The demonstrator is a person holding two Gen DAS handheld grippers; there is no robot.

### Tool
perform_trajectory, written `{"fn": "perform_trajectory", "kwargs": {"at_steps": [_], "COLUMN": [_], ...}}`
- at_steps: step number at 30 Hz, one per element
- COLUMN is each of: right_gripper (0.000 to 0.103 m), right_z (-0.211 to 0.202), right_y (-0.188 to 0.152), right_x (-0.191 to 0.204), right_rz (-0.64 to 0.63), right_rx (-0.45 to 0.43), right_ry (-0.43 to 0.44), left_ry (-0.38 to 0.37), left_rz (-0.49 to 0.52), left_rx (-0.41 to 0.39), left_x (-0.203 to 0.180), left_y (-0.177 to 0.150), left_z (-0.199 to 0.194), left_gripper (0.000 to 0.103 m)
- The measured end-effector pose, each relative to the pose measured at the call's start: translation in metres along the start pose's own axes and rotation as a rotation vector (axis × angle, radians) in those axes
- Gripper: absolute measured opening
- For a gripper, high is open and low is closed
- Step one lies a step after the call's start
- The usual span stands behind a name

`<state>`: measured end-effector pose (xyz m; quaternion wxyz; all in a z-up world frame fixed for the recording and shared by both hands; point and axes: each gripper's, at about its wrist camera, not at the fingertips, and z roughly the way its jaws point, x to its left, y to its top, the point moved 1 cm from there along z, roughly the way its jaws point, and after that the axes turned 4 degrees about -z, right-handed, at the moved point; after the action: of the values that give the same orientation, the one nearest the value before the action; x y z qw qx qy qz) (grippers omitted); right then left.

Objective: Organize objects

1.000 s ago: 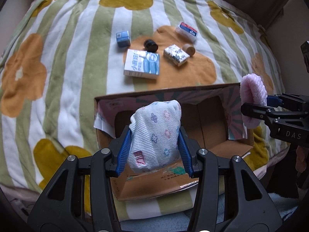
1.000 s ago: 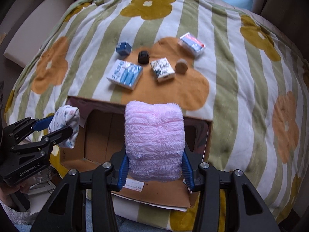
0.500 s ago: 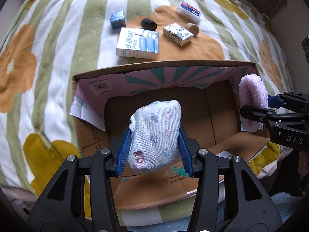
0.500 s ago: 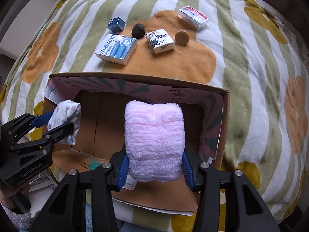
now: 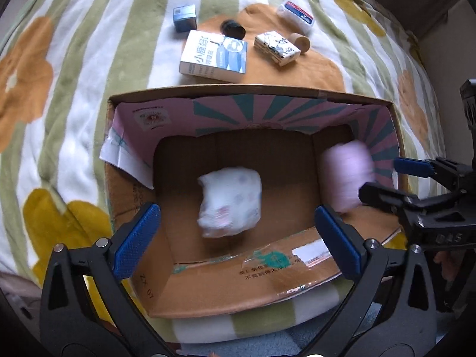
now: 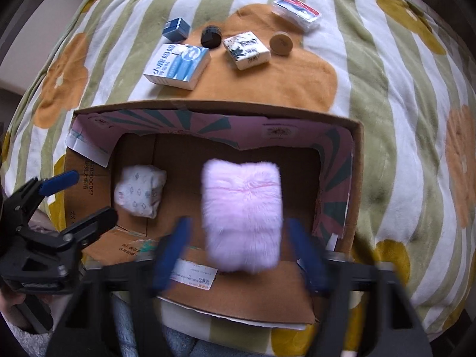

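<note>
An open cardboard box [image 5: 238,92] [image 6: 208,107] lies on a flowered, striped blanket. My left gripper [image 5: 235,211] hangs above it, jaws opening wide. A white patterned sock bundle [image 5: 230,205], blurred, sits free between and below the blue pads [image 5: 138,229], inside the box. In the right wrist view it rests at the box's left side [image 6: 139,190]. My right gripper [image 6: 239,229] is opening too. The pink fluffy bundle [image 6: 242,208] is loose between its blurred pads [image 6: 175,250], over the box floor. Each gripper shows in the other's view: left gripper [image 6: 94,194], right gripper [image 5: 379,175].
Beyond the box on the blanket [image 5: 74,104] lie a blue-and-white carton [image 5: 215,56], a small blue box [image 5: 185,17], a black cap [image 5: 233,28], a white patterned pack [image 5: 276,47], a round tan piece [image 5: 301,41] and a red-and-blue wrapped pack [image 5: 297,17].
Both grippers sank toward the box, then let go: the white bundle and the pink bundle have left the pads and dropped into the box.
</note>
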<state>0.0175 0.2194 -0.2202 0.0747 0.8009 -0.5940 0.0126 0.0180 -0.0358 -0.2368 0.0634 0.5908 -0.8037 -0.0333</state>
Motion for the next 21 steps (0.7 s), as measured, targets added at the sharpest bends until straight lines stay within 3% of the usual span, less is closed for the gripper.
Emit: {"fn": "perform_trajectory", "kwargs": {"at_steps": [2, 21], "right_gripper": [0.100, 0.100], "right_z": [0.000, -0.028], "right_y": [-0.003, -0.011], "right_x": [-0.003, 0.002], "right_rz": [0.021, 0.017], "right_rx": [0.005, -0.027], "right_ry": [0.009, 0.014], "left_ry": [0.008, 0.004], "left_rz": [0.009, 0.041], "left_rx": [0.003, -0.039], "left_x": [-0.001, -0.011], "left_y": [-0.002, 0.001], "left_z": [-0.001, -0.043], "left_gripper": [0.103, 0.103]}}
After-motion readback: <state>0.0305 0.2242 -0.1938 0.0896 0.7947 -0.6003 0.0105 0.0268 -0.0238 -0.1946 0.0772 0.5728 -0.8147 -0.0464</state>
